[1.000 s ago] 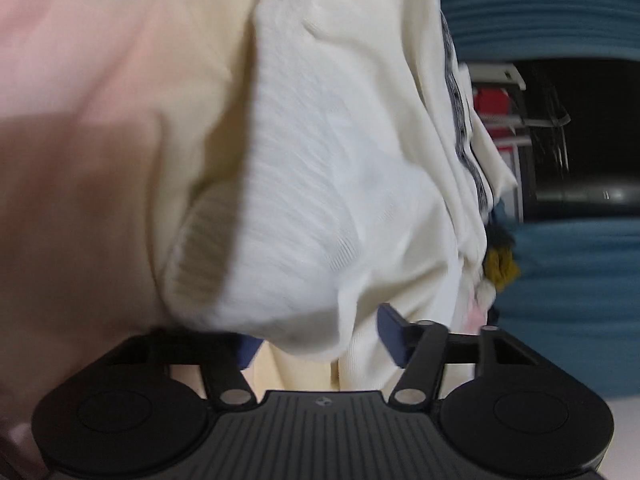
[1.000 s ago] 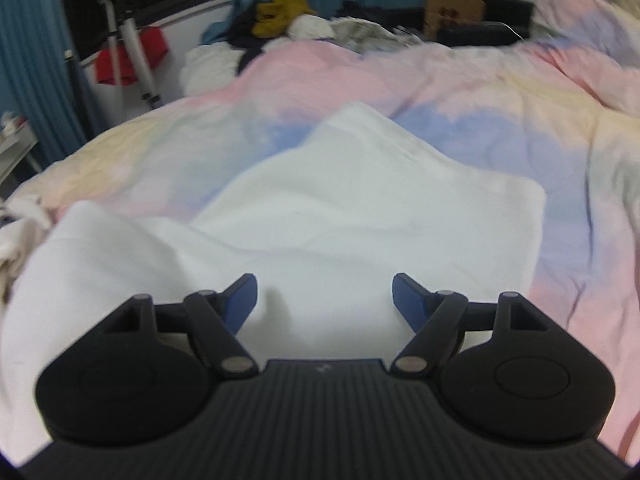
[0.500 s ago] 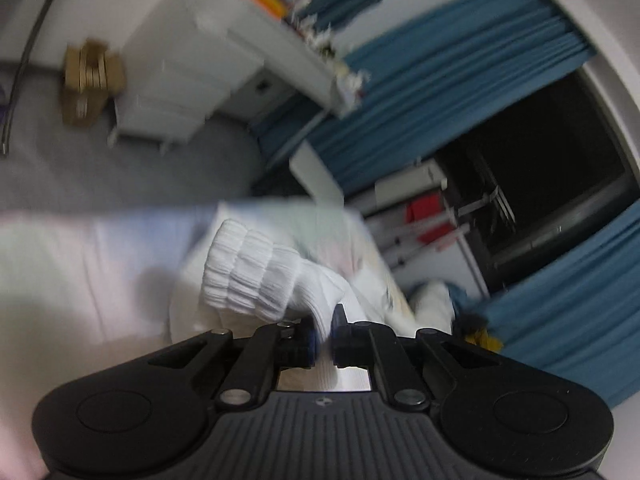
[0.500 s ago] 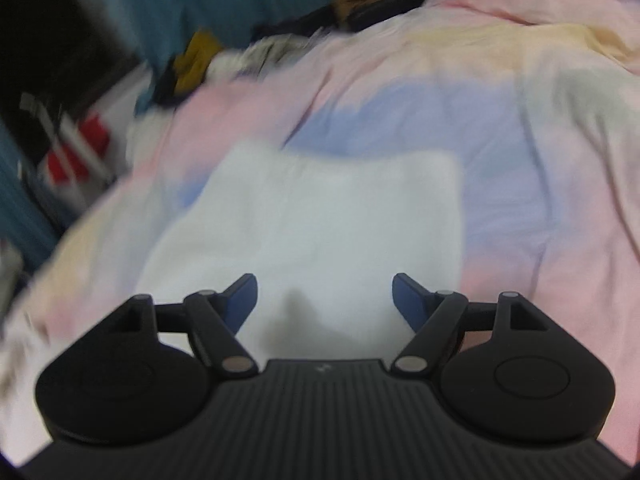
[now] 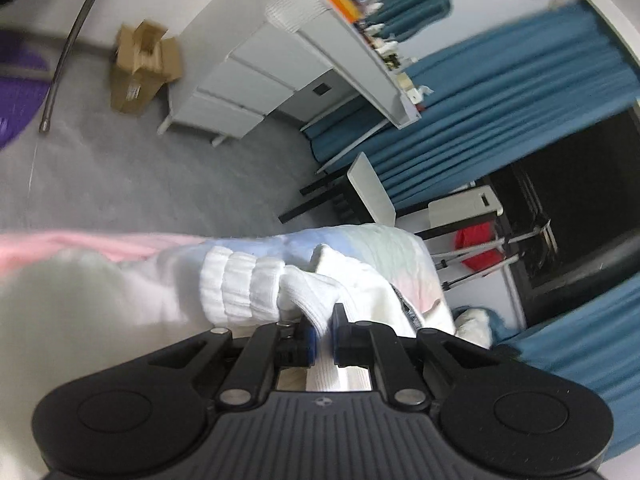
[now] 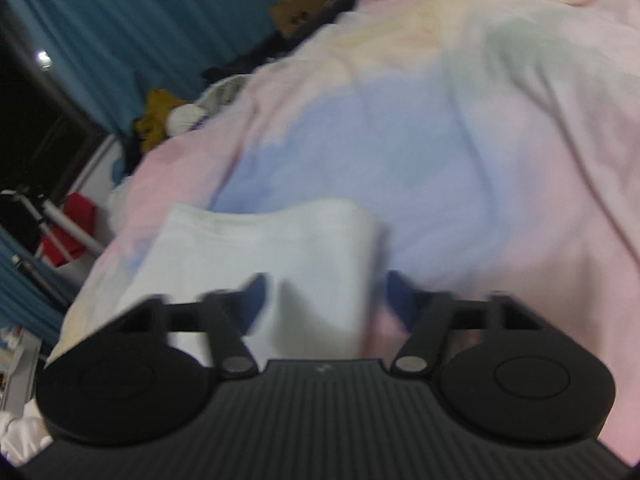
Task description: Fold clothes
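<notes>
A white knit garment lies on the pastel bed cover [image 5: 360,240]. In the left wrist view my left gripper [image 5: 324,334] is shut on a fold of that knit just behind its ribbed cuff [image 5: 240,288], which juts forward past the fingers. In the blurred right wrist view the white garment [image 6: 272,240] lies flat on the bed cover [image 6: 440,120]. My right gripper [image 6: 326,300] is over its near right edge and its jaws are closing, with cloth between them. The right fingertip [image 6: 400,300] stands just past the cloth's edge, and I see no squeeze.
Beyond the bed's edge are grey floor, a white drawer unit [image 5: 248,80], a cardboard box [image 5: 140,68], blue curtains [image 5: 500,100] and a dark chair [image 5: 344,196]. A clothes pile with a yellow piece [image 6: 156,120] and a brown bag [image 6: 300,8] sit at the bed's far side.
The left gripper shut on the knit near the cuff and rose, so its view swung from cloth to the room. The right gripper rolled, moved to the garment's right edge and narrowed.
</notes>
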A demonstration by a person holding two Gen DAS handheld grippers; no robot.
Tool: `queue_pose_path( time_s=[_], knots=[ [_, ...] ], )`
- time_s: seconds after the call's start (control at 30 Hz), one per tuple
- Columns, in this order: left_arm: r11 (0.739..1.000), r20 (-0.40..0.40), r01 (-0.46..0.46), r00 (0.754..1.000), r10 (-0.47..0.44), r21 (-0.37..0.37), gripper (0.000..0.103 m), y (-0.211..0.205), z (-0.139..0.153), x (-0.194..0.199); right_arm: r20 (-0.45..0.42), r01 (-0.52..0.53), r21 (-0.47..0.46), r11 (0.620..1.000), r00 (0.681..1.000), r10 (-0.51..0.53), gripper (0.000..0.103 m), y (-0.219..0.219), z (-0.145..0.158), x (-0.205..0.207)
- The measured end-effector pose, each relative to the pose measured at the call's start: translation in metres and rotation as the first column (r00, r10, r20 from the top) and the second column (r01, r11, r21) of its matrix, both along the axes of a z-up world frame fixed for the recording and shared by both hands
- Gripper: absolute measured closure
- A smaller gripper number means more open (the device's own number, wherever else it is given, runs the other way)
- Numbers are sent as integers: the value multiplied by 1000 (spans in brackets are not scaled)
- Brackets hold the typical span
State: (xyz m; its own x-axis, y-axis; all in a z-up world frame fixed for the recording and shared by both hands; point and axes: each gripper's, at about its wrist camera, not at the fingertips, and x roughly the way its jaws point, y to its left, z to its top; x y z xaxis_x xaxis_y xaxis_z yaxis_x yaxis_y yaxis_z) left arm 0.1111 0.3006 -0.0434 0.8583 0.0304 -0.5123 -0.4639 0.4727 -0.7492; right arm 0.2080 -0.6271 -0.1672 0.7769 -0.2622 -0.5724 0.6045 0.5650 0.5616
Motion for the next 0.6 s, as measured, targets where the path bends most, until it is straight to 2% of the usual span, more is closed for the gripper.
queue_pose_path(
  time_s=[0.07, 0.1, 0.27, 0.4, 0.5, 0.6],
  knots=[
    [999, -2, 8, 1000, -8, 39, 94, -4, -4, -7, -7, -5, -23, 1000, 1000, 5, 91, 6, 6, 6],
    [999, -1, 9, 1000, -9, 43, 94, -9, -6, -9, 3, 0, -34, 999, 1000, 0, 94, 8, 12, 6],
    [998, 5, 25, 1000, -25, 59, 94, -18, -9, -21, 151, 144, -46, 989, 979, -135, 97, 7, 54, -22],
    [994, -27, 69, 997, -67, 90, 94, -22, -1, -27, 117, 287, -45, 957, 953, -280, 97, -3, 63, -57],
    [982, -136, 137, 984, -119, 133, 94, -29, 4, -31, -46, 315, -72, 946, 947, -318, 97, -17, 48, -69],
    [965, -226, 198, 961, -157, 171, 92, -37, 2, -34, -249, 268, -11, 963, 932, -262, 97, -28, 13, -62]
  ],
)
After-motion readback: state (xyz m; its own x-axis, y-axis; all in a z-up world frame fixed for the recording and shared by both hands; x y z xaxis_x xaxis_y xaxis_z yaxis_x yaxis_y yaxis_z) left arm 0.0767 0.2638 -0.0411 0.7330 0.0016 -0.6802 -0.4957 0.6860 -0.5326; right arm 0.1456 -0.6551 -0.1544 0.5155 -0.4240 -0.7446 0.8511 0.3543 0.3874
